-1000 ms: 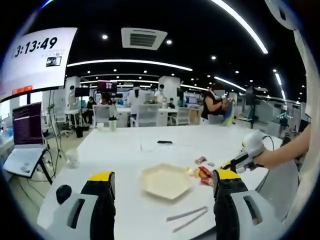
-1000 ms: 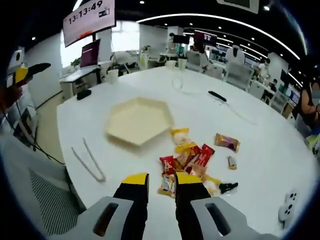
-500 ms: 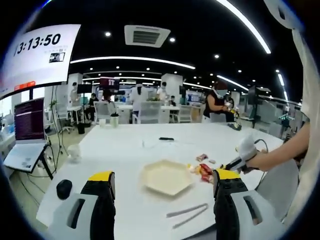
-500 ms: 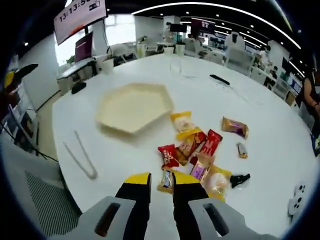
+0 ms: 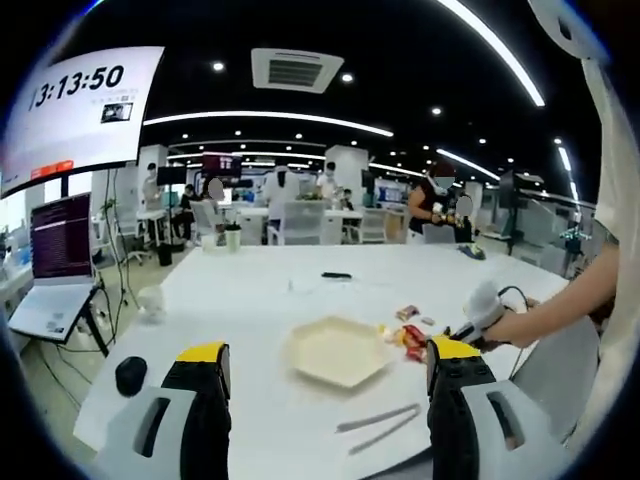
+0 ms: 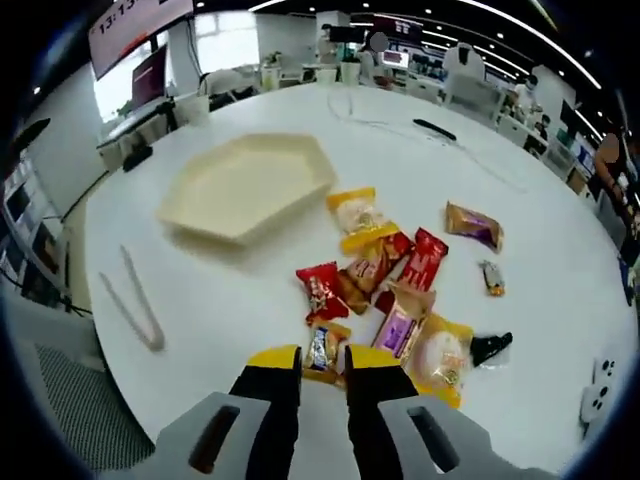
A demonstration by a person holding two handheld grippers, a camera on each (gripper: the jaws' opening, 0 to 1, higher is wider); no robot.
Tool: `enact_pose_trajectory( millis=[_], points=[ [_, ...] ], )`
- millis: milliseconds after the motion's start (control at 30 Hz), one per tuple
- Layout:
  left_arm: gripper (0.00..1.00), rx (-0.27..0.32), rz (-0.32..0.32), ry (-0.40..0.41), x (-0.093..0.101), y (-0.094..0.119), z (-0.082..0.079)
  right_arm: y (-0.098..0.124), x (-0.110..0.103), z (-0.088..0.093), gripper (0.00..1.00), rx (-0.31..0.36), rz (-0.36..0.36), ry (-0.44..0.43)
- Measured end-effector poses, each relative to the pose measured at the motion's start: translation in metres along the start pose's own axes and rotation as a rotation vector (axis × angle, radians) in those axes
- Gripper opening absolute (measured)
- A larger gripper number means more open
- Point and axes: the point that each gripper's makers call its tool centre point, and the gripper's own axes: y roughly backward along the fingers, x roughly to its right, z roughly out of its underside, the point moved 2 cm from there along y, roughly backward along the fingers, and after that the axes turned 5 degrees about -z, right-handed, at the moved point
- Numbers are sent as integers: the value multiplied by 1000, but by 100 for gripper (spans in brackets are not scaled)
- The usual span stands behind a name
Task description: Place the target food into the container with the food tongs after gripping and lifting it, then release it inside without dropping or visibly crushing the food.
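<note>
A pile of wrapped snacks (image 6: 385, 275) lies on the white table, just beyond my right gripper (image 6: 322, 358). Its jaws are drawn close together with nothing between them, and a small packet (image 6: 320, 347) sits right ahead of the tips. A cream hexagonal plate (image 6: 245, 185) rests empty to the left of the pile. Metal food tongs (image 6: 130, 310) lie flat near the table edge. My left gripper (image 5: 328, 355) hangs wide open, high and back from the table, facing the plate (image 5: 340, 350), the tongs (image 5: 378, 430) and the snacks (image 5: 405, 335).
A black clip (image 6: 490, 348) and a white device (image 6: 597, 390) lie right of the pile. A black remote (image 6: 437, 128) is farther back. A mouse (image 5: 130, 375), a cup (image 5: 150, 300) and a laptop (image 5: 50, 290) sit at the left. People stand at desks behind.
The right gripper has come lower and closer over the snack pile, which now looks larger. The left gripper has barely shifted. Both sets of jaws keep their spacing.
</note>
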Motion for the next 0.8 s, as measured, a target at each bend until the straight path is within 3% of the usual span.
enact_pose_trajectory(
  millis=[367, 700, 800],
  points=[
    [81, -1, -8, 18, -3, 1, 4, 1, 0, 1, 16, 20, -4, -54],
    [80, -4, 4, 28, 3, 1, 10, 20, -18, -18, 18, 77, -12, 5],
    [80, -9, 2, 34, 2, 1, 14, 19, -31, -25, 19, 101, -56, 36]
  ],
)
